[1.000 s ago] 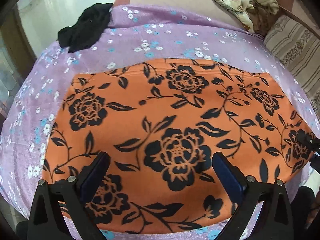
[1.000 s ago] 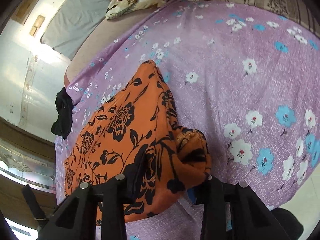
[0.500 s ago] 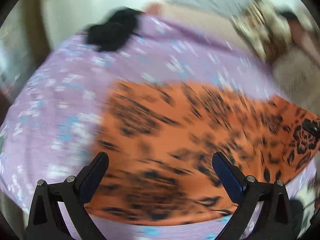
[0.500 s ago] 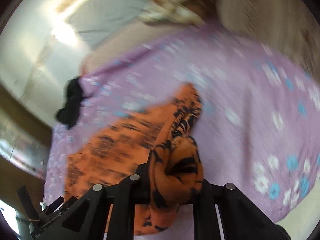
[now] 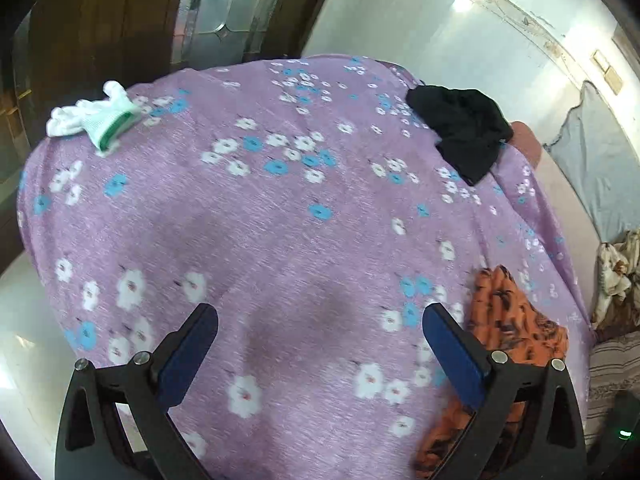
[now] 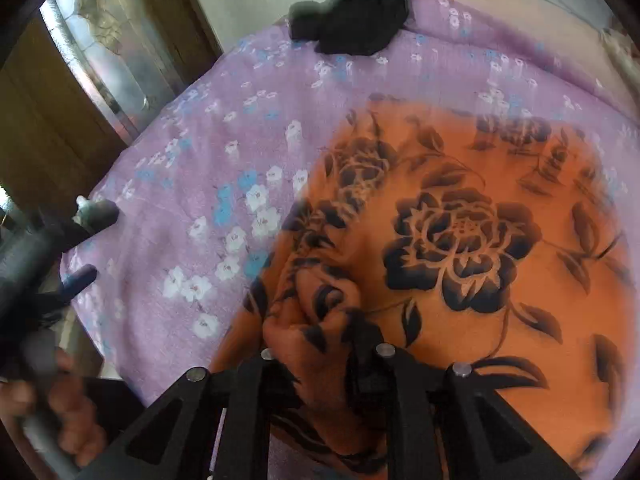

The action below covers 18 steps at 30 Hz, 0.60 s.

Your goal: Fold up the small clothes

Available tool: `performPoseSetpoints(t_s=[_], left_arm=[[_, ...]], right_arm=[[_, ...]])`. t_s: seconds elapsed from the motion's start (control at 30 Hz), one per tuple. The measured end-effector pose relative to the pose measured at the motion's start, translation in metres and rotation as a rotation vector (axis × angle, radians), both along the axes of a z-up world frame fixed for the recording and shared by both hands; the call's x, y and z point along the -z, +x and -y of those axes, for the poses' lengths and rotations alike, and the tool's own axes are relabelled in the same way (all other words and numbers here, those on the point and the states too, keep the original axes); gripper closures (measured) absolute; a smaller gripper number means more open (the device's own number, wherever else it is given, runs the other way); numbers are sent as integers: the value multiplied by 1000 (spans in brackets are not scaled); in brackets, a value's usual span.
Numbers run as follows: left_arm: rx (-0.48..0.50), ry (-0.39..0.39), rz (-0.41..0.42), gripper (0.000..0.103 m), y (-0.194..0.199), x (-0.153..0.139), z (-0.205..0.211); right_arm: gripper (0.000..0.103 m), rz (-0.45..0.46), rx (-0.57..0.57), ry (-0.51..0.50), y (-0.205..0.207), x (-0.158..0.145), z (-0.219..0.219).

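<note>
The orange garment with black flowers (image 6: 460, 240) lies on the purple flowered sheet (image 6: 208, 152). My right gripper (image 6: 320, 344) is shut on a bunched fold of its edge, and the cloth rises between the fingers. In the left wrist view only a crumpled part of the orange garment (image 5: 512, 320) shows, beside the right finger. My left gripper (image 5: 320, 316) stands open over bare sheet (image 5: 280, 220) with nothing between its blue pads. The left gripper (image 6: 86, 244) also appears at the left edge of the right wrist view, held by a hand (image 6: 60, 412).
A black garment (image 5: 460, 132) lies near the sheet's far edge. A white item with a green band (image 5: 96, 116) sits at the far left corner. Dark wooden doors with glass panels (image 5: 212, 4) stand beyond. A patterned cloth (image 5: 616, 272) lies at the right.
The right gripper has closed on the garment's bunched edge and carried it leftward. The left gripper has swung left off the garment and now hangs over bare sheet. Both wrists have rolled.
</note>
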<state>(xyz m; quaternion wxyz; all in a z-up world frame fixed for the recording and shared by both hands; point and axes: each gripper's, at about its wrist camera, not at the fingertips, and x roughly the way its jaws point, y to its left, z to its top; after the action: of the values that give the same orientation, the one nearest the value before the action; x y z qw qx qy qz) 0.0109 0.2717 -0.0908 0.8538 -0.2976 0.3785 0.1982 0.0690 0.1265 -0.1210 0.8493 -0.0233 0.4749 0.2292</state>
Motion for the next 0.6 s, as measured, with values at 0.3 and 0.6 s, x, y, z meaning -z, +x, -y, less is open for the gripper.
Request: performPoseSetpoints(t_s=[0.3,0.6], left_arm=[[60,10,19,2,1,-4,7],[97,38,12,2,0,-3,13]], right_arm=[[87,128,103,228,-12,-77,32],[76,99,-52,2,-26,-6,-33]])
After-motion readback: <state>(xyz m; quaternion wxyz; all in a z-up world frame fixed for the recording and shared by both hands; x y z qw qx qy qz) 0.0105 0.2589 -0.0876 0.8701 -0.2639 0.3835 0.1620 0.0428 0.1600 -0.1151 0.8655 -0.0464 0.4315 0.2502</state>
